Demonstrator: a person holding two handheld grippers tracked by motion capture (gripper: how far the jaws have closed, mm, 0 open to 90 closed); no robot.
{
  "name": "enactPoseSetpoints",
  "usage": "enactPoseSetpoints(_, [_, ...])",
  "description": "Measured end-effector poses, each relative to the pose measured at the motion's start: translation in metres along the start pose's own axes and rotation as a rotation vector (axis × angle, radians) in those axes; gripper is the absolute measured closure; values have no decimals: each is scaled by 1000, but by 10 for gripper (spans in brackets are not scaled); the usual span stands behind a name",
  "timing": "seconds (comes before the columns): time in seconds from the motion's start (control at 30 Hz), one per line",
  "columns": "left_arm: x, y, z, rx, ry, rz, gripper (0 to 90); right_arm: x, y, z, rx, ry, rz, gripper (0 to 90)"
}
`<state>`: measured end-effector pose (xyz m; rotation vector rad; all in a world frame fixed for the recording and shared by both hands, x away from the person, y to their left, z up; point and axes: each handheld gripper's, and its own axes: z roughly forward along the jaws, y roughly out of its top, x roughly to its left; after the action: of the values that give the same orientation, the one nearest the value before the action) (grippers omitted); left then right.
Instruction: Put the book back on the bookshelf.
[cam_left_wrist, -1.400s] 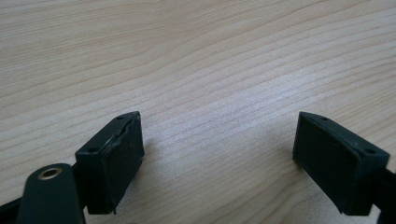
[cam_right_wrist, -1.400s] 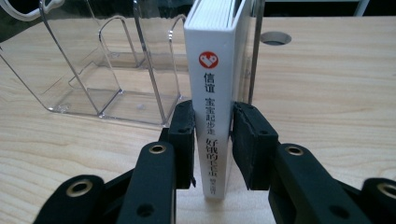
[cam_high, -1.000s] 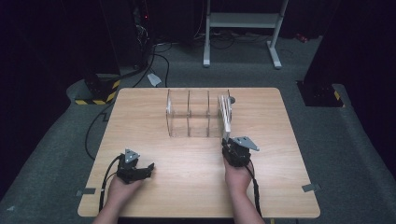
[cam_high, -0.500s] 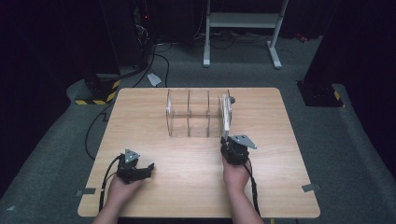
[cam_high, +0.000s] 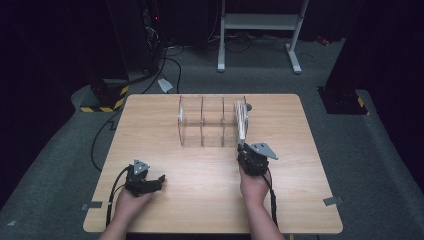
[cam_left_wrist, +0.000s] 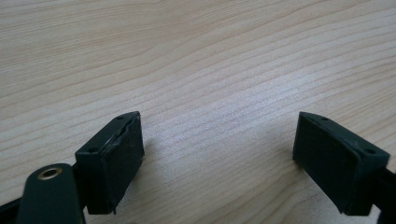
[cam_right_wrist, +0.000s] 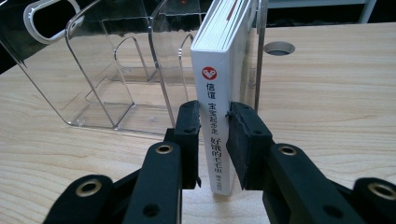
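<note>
Right gripper (cam_right_wrist: 214, 135) pinches slim white book (cam_right_wrist: 219, 112) spine.

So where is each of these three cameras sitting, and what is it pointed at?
High view: above the person's side, looking forward and down on the table; both forearms, left gripper and right gripper show.
Left gripper view: rides the left gripper, facing bare tabletop; its open jaws show.
Right gripper view: rides the right gripper, facing the clear rack; its jaws clamp a white book.
Shared: the high view and the right gripper view both show book and rack.
</note>
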<state>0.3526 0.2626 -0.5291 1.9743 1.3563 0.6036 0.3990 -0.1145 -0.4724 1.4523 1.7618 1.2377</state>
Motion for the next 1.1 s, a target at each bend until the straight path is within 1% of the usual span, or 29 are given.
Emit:
enactPoseSetpoints(0.13, [0, 0, 0, -1, 0, 0, 162, 1, 0, 1, -2, 2, 9, 730])
enactPoseSetpoints(0.27, [0, 0, 0, -1, 0, 0, 162, 2, 1, 3, -4, -3, 31, 730])
enactPoseSetpoints(0.7, [0, 0, 0, -1, 0, 0, 162, 2, 4, 11, -11, -20, 27, 730])
enactPoseSetpoints(1.1, [0, 0, 0, -1, -1, 1, 162, 1, 7, 14, -14, -33, 19, 727])
